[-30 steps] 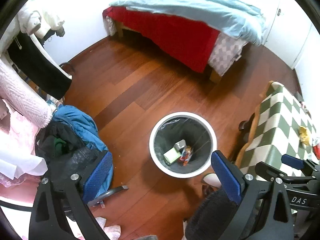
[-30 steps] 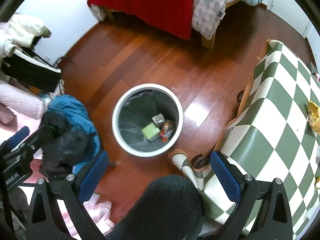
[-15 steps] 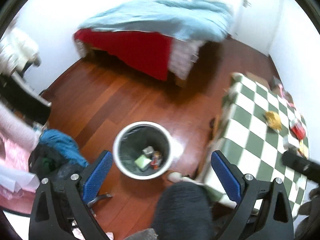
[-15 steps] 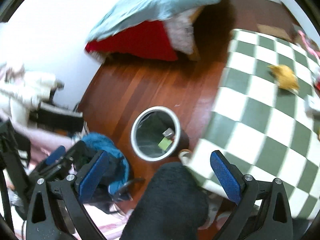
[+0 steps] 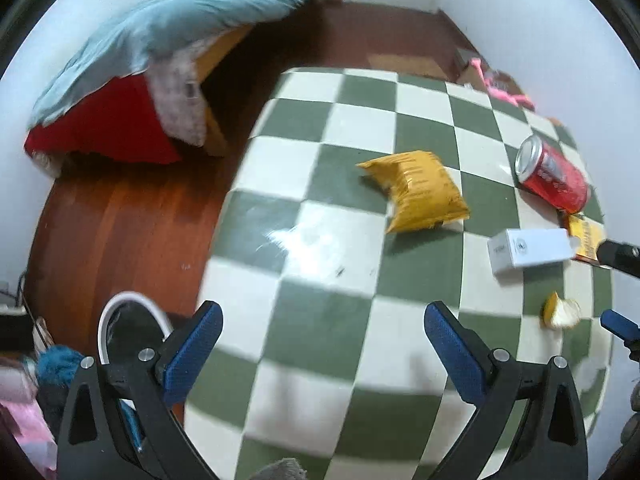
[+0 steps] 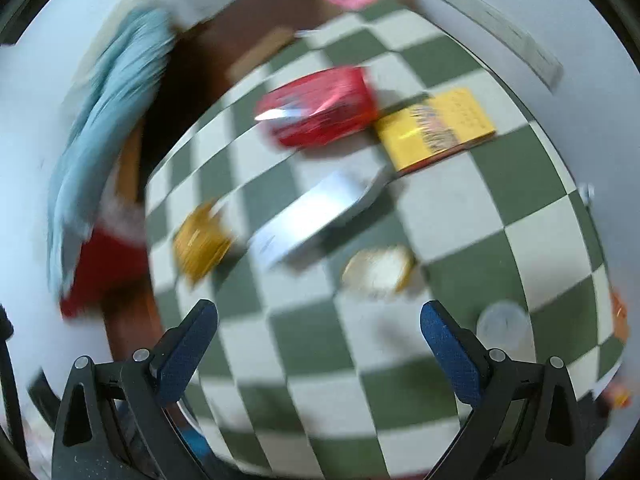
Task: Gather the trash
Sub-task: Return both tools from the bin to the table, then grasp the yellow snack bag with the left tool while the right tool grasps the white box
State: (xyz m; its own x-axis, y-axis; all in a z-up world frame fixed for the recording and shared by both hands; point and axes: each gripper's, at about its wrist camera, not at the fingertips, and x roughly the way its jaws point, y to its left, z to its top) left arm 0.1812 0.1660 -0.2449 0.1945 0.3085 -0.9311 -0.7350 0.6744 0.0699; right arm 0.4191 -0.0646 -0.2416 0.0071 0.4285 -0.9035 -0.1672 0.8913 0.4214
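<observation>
The left tongs [image 5: 322, 344] are held wide apart above the near part of the green-and-white chequered bench [image 5: 312, 320]; nothing is gripped between the blue pads [image 5: 194, 346] and nothing is touched by them. The right tongs [image 6: 318, 346] are likewise spread wide and empty over the same bench, though that view is heavily smeared by motion.

In the left wrist view, trash is seen scattered towards 1 to 3 o'clock of the tongs. A crumpled yellow wrapper [image 5: 418, 192] lies near the bench's middle. A red can [image 5: 552, 174] lies on its side further out at 2 o'clock, well apart from the wrapper. A white box [image 5: 530, 251] is set nearer, with a yellow packet [image 5: 586, 234] partly tucked behind it (whether they touch cannot be told). A small peel-like scrap [image 5: 562, 314] lies nearest, at 3 o'clock.

The bin [image 5: 120, 320], white-rimmed, is glimpsed on the wooden floor [image 5: 112, 224] at 9 o'clock, just behind the left finger. A bed [image 5: 160, 40] with a pale blue cover is seen at 11 o'clock.

In the right wrist view the same items are blurred; a round clear lid [image 6: 503, 324] is made out just beside the right finger.
</observation>
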